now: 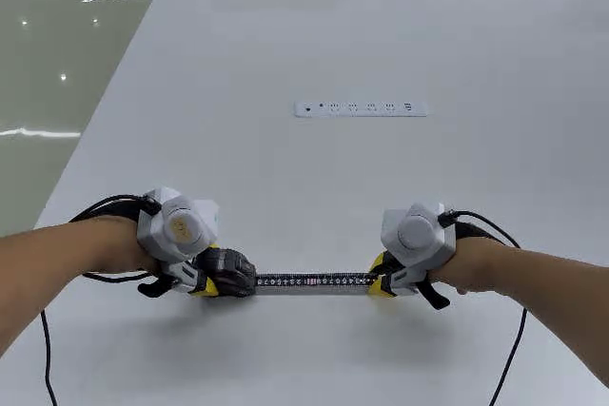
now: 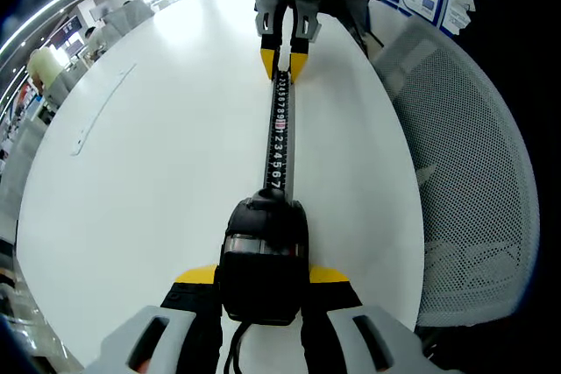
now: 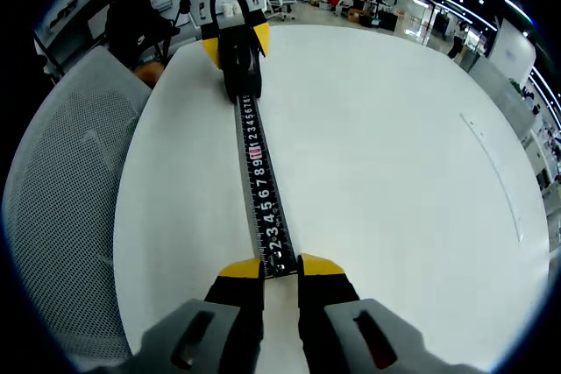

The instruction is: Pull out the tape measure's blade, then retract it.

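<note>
1. Tape measure first: it sits on the near part of my big white table, right in front of me. A long white power strip lies well apart from it, farther up the table.
2. My left gripper is shut tight on the black case, with one jaw on each side of it.
3. My right gripper is closed down narrow on the end of the blade. There is a yellow tip on each side of it.
4. That blade runs straight and flat from one gripper to the other, numbers facing up, low over the table. I think only a short part of it is out.
5. So I think I am in the pulling-out step. To do it well, I should hold the case firm with my left gripper. My right gripper should pull straight away along the line of the blade. No twisting and no lifting, or the blade may bend.
6. The tiny blade end is the bit I must not lose. If it slips free, the blade could snap back fast. To send it back, I should bring my right gripper slowly toward the case.
</note>
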Action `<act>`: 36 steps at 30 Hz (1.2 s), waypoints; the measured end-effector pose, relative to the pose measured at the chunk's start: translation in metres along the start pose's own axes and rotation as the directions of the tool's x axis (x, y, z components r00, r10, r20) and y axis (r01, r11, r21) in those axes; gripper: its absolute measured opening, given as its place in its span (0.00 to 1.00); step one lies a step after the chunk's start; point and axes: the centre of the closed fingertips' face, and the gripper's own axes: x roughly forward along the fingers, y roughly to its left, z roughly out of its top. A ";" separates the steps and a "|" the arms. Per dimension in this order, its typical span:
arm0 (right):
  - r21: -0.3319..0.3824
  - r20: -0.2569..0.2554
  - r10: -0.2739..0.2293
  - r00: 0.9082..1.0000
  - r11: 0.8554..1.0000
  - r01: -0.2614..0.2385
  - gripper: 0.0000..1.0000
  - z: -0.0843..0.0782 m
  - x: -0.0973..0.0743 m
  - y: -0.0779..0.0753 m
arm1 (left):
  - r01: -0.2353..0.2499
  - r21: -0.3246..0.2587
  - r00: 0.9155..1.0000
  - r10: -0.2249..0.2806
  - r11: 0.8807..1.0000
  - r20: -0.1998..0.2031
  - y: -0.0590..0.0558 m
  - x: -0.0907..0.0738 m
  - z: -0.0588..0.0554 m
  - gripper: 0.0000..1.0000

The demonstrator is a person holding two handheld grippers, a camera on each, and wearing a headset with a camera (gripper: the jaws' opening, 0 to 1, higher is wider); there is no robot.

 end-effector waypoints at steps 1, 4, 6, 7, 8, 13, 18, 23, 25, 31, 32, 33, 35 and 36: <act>0.000 -0.001 -0.001 1.000 1.000 0.001 0.13 -0.001 -0.001 0.000 | -0.001 0.001 1.000 0.001 1.000 -0.001 0.000 0.000 0.000 0.31; 0.004 -0.002 -0.003 1.000 1.000 0.003 0.13 -0.003 -0.002 -0.001 | -0.003 0.003 1.000 0.003 1.000 -0.005 0.001 0.001 0.000 0.31; 0.004 -0.003 -0.003 1.000 1.000 0.003 0.13 -0.004 -0.003 -0.001 | -0.005 0.000 1.000 0.005 1.000 -0.006 0.001 0.001 -0.001 0.31; 0.003 -0.005 -0.004 1.000 1.000 0.004 0.13 -0.005 -0.003 -0.001 | -0.005 -0.001 1.000 0.005 1.000 -0.006 0.001 0.001 -0.001 0.31; 0.003 -0.007 -0.003 1.000 1.000 0.003 0.13 -0.006 -0.003 -0.001 | -0.006 -0.002 1.000 0.006 1.000 -0.007 0.001 0.001 0.000 0.31; 0.009 -0.010 -0.008 1.000 1.000 0.008 0.13 -0.011 -0.006 -0.002 | -0.011 -0.006 1.000 0.011 1.000 -0.011 0.001 0.001 0.000 0.31; 0.011 -0.015 -0.011 1.000 1.000 0.011 0.13 -0.014 -0.009 -0.003 | -0.012 -0.007 1.000 0.012 1.000 -0.017 0.001 0.001 0.000 0.31; -0.006 -0.016 -0.016 1.000 1.000 0.016 0.12 -0.018 -0.011 -0.003 | -0.014 -0.014 1.000 0.014 1.000 -0.019 0.001 0.001 -0.001 0.31; -0.002 -0.019 -0.016 1.000 1.000 0.016 0.12 -0.019 -0.012 -0.004 | -0.015 -0.014 1.000 0.015 1.000 -0.018 0.001 0.001 -0.001 0.31; 0.003 -0.027 -0.021 0.999 1.000 0.021 0.12 -0.024 -0.015 -0.006 | -0.015 -0.014 1.000 0.014 1.000 -0.020 0.001 0.001 0.000 0.31; 0.005 -0.028 -0.021 0.999 1.000 0.021 0.12 -0.025 -0.016 -0.007 | -0.014 -0.015 1.000 0.013 1.000 -0.020 0.001 0.001 0.000 0.31; 0.007 -0.028 -0.021 0.999 1.000 0.021 0.12 -0.026 -0.016 -0.006 | -0.013 -0.015 1.000 0.013 1.000 -0.020 0.001 0.001 0.000 0.31; 0.011 -0.029 -0.021 0.999 1.000 0.022 0.12 -0.027 -0.017 -0.006 | -0.012 -0.014 1.000 0.012 1.000 -0.021 0.001 0.001 0.000 0.31; 0.011 -0.029 -0.021 0.999 1.000 0.022 0.12 -0.028 -0.018 -0.007 | -0.012 -0.014 1.000 0.011 1.000 -0.022 0.001 0.001 0.000 0.31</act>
